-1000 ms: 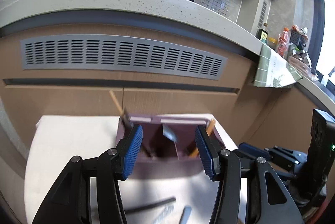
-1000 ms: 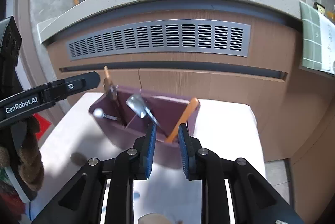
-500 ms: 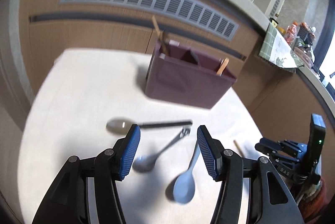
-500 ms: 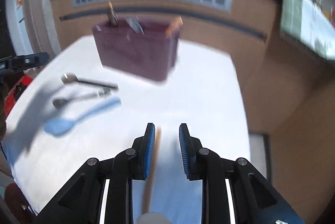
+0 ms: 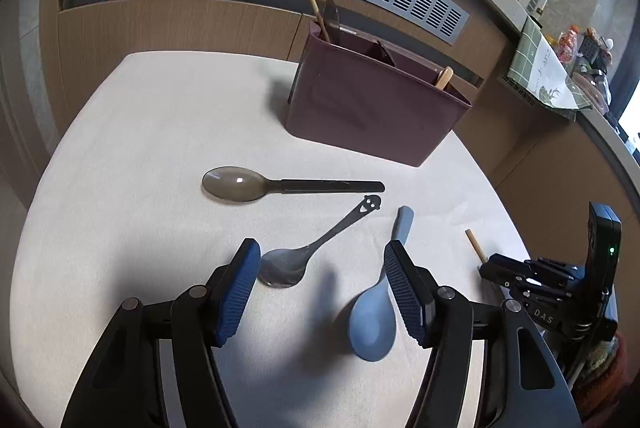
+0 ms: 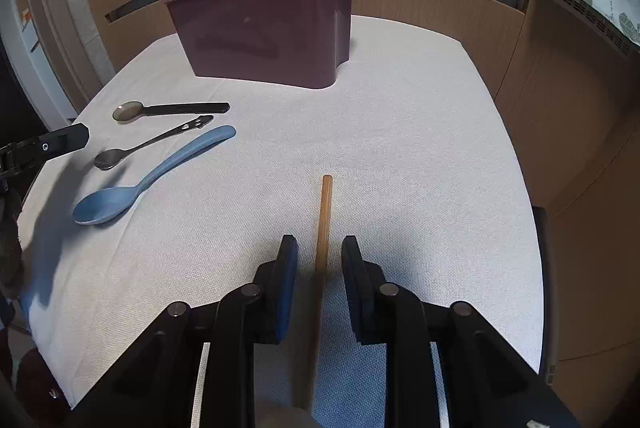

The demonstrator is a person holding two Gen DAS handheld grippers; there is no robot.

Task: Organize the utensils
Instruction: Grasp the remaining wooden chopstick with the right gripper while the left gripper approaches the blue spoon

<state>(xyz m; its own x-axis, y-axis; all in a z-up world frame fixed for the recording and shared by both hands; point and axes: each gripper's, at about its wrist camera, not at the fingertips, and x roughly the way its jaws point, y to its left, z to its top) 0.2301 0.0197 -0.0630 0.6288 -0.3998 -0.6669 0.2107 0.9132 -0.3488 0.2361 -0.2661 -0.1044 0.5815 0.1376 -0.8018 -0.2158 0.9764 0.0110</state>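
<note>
A maroon utensil caddy (image 5: 372,108) stands at the far side of the white-clothed surface (image 5: 160,132), against the wooden cabinet front, with a few handles poking out of its compartments. Nearest the caddy lies a smoky translucent spoon (image 5: 240,183) with a black handle; just beyond that, farther from the caddy, a metal spoon (image 5: 292,264) with a smiley-face cut-out at its handle end; and beside that again a pale blue plastic spoon (image 5: 376,320). Well off to the caddy's other side a single wooden chopstick (image 6: 323,224) lies flat, pointing roughly toward the caddy. The left hand-held gripper (image 5: 318,278) hangs low over the metal and blue spoons; its jaws have just been opening and now stand wide, with nothing pinched, the metal spoon's bowl close to one pad and the blue spoon passing under the other. The right hand-held gripper (image 6: 318,268) straddles the chopstick with its jaws narrowed, having just closed a little, but a gap shows on both sides, so the pads are not pressing on it.
</note>
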